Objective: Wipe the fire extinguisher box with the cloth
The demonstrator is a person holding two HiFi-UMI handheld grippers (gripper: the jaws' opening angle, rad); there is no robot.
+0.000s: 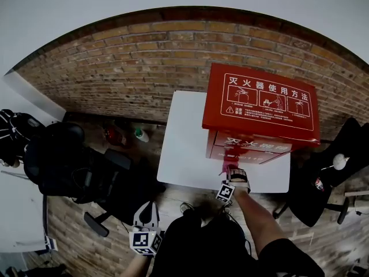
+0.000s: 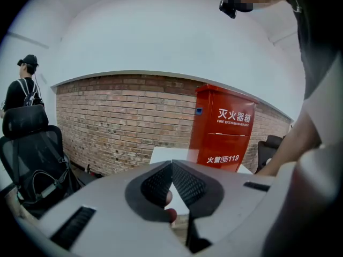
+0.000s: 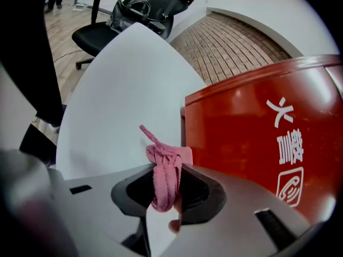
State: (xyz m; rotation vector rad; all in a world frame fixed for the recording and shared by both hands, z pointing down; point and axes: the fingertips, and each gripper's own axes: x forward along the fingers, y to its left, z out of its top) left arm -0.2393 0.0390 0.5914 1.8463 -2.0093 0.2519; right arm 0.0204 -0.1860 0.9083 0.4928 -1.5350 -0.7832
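Right tool point(image 3: 167, 169) is clamped on the pink cloth point(image 3: 164, 157), the bunched fabric pinched between its jaws and poking out ahead of them. The cloth is at the lower front edge of the red fire extinguisher box point(image 1: 262, 105), just beside the corner, and contact can't be confirmed from here. The box stands upright on the white bench point(image 1: 184, 149), towards its right end, with the brick wall point(image 1: 144, 62) behind. Left tool point(image 1: 147, 208) hangs low by the person's body, well back from the bench, its jaws together at the tips with nothing between them. A black office chair point(image 1: 69, 166) sits off to the left.
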